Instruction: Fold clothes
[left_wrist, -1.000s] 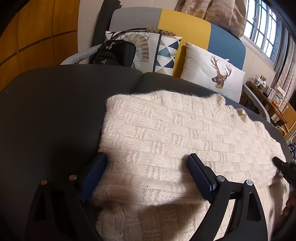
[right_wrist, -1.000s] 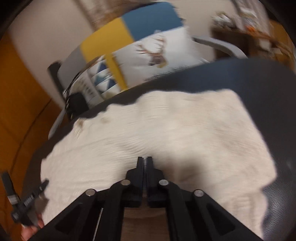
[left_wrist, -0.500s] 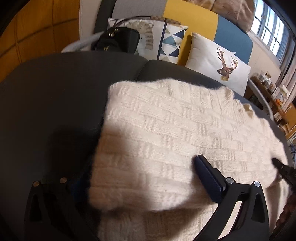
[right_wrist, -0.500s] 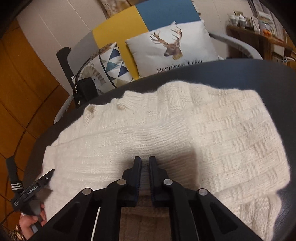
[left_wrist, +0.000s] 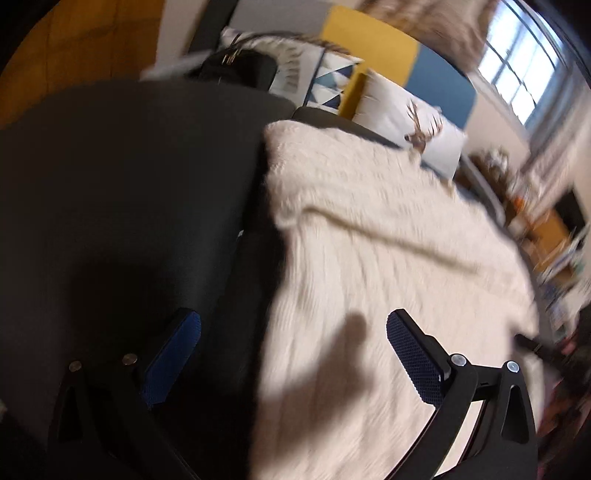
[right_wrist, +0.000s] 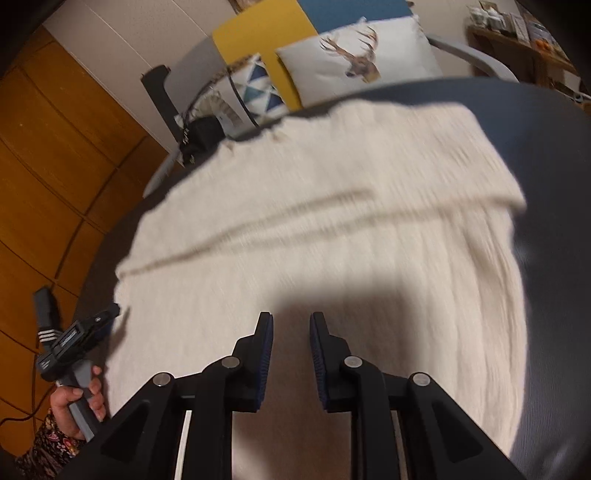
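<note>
Cream chunky-knit sweater (right_wrist: 325, 236) lies folded on the dark grey upholstered seat (left_wrist: 110, 184), filling centre frame in both views; a fold edge crosses it left to right. Long axis looks left-right in the right wrist view; collar nubs sit at the top edge. Left gripper (left_wrist: 291, 354) gapes wide, straddling the sweater's left edge, nothing gripped. Right gripper (right_wrist: 291, 339), narrow gap, jaws opening, nothing between them. Risk: a pad snagging loose knit could drag the fold open. Deer-print cushion (right_wrist: 354, 62) behind.

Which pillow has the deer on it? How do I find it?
Look past the cream knitted sweater to the yellow and blue sofa back. Two pillows lean there; the deer pillow is the white one on the right, with a brown antlered head, unlike the triangle-patterned pillow beside it.
</note>
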